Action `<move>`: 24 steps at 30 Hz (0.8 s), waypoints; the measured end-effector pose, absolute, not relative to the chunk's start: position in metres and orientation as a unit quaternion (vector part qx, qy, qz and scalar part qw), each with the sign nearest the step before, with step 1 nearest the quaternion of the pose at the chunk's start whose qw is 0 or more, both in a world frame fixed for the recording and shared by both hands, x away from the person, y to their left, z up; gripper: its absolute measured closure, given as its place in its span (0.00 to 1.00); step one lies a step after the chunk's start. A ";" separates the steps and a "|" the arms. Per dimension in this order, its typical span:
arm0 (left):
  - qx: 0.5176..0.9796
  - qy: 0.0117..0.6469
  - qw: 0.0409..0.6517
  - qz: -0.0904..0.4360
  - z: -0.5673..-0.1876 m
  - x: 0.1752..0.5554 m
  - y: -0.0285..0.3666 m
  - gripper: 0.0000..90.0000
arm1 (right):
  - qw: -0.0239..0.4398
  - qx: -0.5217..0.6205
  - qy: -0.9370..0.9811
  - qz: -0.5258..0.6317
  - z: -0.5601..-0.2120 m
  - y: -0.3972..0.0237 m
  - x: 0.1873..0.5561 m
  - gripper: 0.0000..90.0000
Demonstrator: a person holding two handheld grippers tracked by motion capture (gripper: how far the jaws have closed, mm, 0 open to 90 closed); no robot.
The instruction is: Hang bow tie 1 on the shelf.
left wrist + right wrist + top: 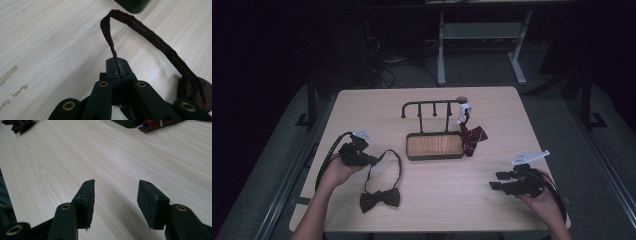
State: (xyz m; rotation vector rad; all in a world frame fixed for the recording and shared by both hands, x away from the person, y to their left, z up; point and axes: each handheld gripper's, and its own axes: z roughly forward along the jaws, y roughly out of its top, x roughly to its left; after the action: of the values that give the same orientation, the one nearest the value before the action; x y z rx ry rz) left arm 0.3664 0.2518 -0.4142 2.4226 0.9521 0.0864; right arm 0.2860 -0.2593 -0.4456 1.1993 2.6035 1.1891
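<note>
Dark bow tie (pixel 380 199) near table's front edge (pixel 432 230), strap pinched in left claw (pixel 373 160); right claw (pixel 493 180) wide over bare wood.

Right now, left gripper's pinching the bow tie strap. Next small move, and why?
Probably lift the left gripper toward the rack. Its jaws are shut on the strap, while the bow tie lies on the table; the right gripper is open and holds nothing.

Dark maroon bow tie (pixel 380 199), red plaid tie (pixel 473 138) (white stripes), pale woodgrain table (pixel 362 105)
</note>
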 end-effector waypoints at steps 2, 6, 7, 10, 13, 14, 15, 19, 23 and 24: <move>0.898 0.349 0.266 0.030 -0.413 0.366 0.252 0.99 | 0.020 0.384 0.839 0.384 -0.446 -0.260 0.286 0.53; 0.898 0.347 0.271 0.026 -0.410 0.364 0.252 0.99 | 0.020 0.388 0.838 0.384 -0.447 -0.260 0.285 0.53; 0.900 0.342 0.268 0.027 -0.408 0.364 0.252 0.99 | 0.020 0.388 0.838 0.384 -0.447 -0.260 0.285 0.53; 0.903 0.334 0.268 0.028 -0.405 0.363 0.252 0.99 | 0.020 0.388 0.837 0.384 -0.447 -0.261 0.285 0.53; 0.904 0.331 0.270 0.024 -0.401 0.361 0.252 0.99 | 0.021 0.387 0.838 0.385 -0.447 -0.261 0.285 0.53; 0.903 0.331 0.272 0.026 -0.401 0.361 0.252 0.99 | 0.021 0.387 0.838 0.384 -0.448 -0.261 0.285 0.53; 0.904 0.328 0.273 0.025 -0.399 0.360 0.252 0.99 | 0.021 0.386 0.839 0.383 -0.448 -0.261 0.286 0.53; 0.901 0.329 0.281 0.022 -0.397 0.359 0.251 0.99 | 0.020 0.386 0.839 0.383 -0.448 -0.261 0.285 0.53; 0.907 0.320 0.275 0.022 -0.392 0.358 0.250 0.99 | 0.018 0.387 0.838 0.385 -0.447 -0.262 0.285 0.52; 0.905 0.321 0.278 0.022 -0.391 0.357 0.249 0.99 | 0.017 0.386 0.837 0.386 -0.447 -0.262 0.285 0.52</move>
State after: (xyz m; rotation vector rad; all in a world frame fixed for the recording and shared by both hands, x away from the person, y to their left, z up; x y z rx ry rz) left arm 0.3574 0.2491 -0.3912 2.4288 0.8617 0.0587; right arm 0.2850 -0.2618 -0.4470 1.2008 2.6030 1.1999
